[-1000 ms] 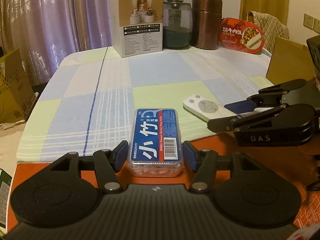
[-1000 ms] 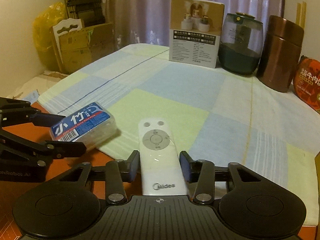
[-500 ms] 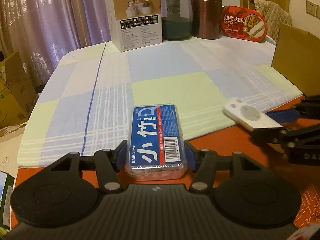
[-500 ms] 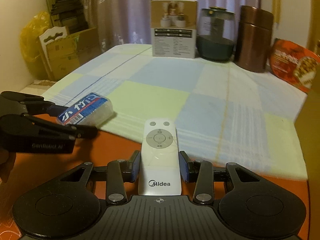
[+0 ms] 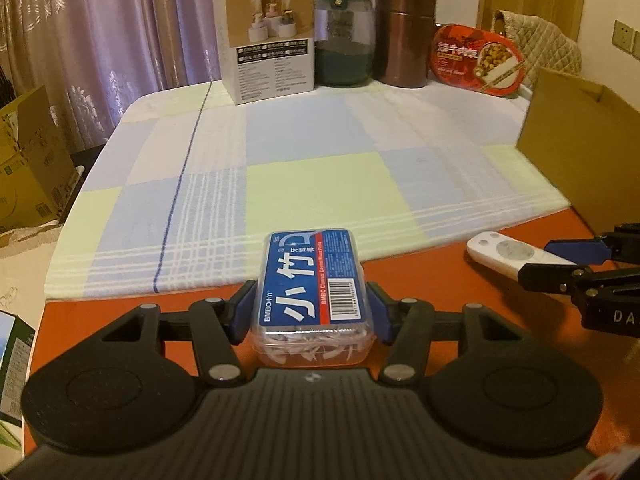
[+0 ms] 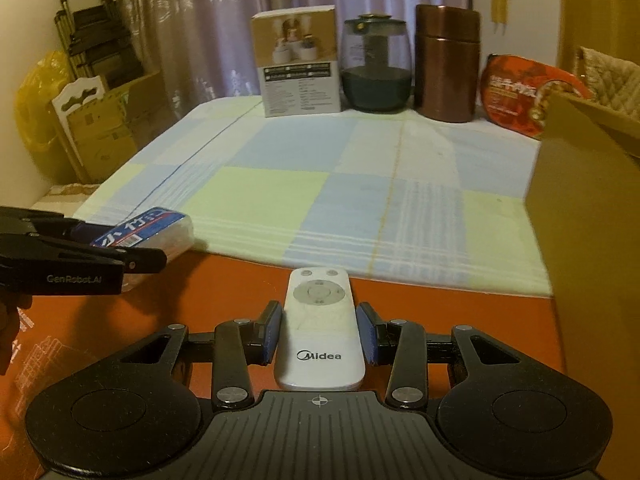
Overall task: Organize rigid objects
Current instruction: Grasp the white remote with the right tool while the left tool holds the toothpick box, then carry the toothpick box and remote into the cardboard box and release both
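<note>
Clamped crosswise in the left gripper [image 5: 311,312]: a clear plastic floss-pick box with a blue and red label [image 5: 314,286], long axis running straight ahead along the fingers, blue pads [image 5: 244,312] pressed against both long sides, carried above the bare orange tabletop [image 5: 420,276] just short of the hem of the blue, green and white checked cloth [image 5: 320,160]. Gripped the same way in the right gripper [image 6: 319,338]: a slim white Midea remote control [image 6: 320,320], button end pointing forward, blue pads [image 6: 368,338] tight on its narrow sides, also over the orange strip near the cloth edge. Seen from the right wrist, the left gripper [image 6: 136,258] and the box [image 6: 148,230] off to the left and a little ahead; seen from the left wrist, the remote [image 5: 508,254] and the right gripper [image 5: 560,260] off to the right, well apart from the box. Decisive relation for the coming move, judged from the task: an open brown cardboard box [image 6: 580,200] standing at the right edge, ahead and to the right of both grippers, close by the right gripper and across the cloth from the left. Probably nearer work for the right hand, then, with the remote needing to swing right and rise over the cardboard wall; interior of the carton hidden from both views. Along the far side, only a white product carton [image 5: 268,40], a dark glass jar [image 5: 344,40] and a copper cylinder canister [image 5: 404,36], well away from either gripper.
</note>
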Tool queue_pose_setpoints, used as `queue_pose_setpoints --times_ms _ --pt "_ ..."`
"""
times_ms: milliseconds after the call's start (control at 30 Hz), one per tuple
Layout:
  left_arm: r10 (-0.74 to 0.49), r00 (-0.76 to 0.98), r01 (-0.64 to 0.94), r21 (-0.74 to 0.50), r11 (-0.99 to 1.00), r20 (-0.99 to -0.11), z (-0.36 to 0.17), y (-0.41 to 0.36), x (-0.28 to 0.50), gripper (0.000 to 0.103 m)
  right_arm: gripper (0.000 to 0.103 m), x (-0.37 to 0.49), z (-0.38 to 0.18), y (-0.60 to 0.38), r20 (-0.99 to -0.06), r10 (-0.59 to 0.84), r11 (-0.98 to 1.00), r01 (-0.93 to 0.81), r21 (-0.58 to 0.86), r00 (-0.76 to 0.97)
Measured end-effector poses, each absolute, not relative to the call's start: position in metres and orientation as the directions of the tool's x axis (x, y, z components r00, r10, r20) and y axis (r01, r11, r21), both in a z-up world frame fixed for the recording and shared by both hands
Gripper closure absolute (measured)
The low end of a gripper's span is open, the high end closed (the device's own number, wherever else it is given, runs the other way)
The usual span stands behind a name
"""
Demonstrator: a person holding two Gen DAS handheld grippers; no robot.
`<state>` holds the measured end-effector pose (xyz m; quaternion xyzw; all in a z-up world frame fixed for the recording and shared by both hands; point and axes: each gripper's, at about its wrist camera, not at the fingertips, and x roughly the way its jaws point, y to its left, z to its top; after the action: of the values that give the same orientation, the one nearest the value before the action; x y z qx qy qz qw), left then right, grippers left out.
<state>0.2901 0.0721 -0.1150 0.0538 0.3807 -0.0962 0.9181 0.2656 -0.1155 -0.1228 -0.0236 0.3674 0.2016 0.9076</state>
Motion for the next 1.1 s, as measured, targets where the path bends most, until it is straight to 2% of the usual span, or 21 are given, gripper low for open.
queue_pose_setpoints --times_ms 333,633,1100 --pt "-0.17 0.678 0.211 -0.033 0.977 -0.715 -0.094 0.048 0.248 0.051 0.066 0.23 -0.092 -0.142 -0.666 0.339 0.926 -0.36 0.112 0.664" --pt "-0.191 0.711 0.225 -0.038 0.974 -0.677 -0.047 0.014 0.219 0.051 0.066 0.199 -0.037 -0.167 -0.593 0.335 0.935 -0.336 0.114 0.732" --pt "-0.307 0.725 0.333 -0.075 0.94 -0.617 0.012 -0.068 0.183 0.051 0.066 0.168 0.036 -0.234 -0.508 0.281 0.958 -0.268 0.101 0.814"
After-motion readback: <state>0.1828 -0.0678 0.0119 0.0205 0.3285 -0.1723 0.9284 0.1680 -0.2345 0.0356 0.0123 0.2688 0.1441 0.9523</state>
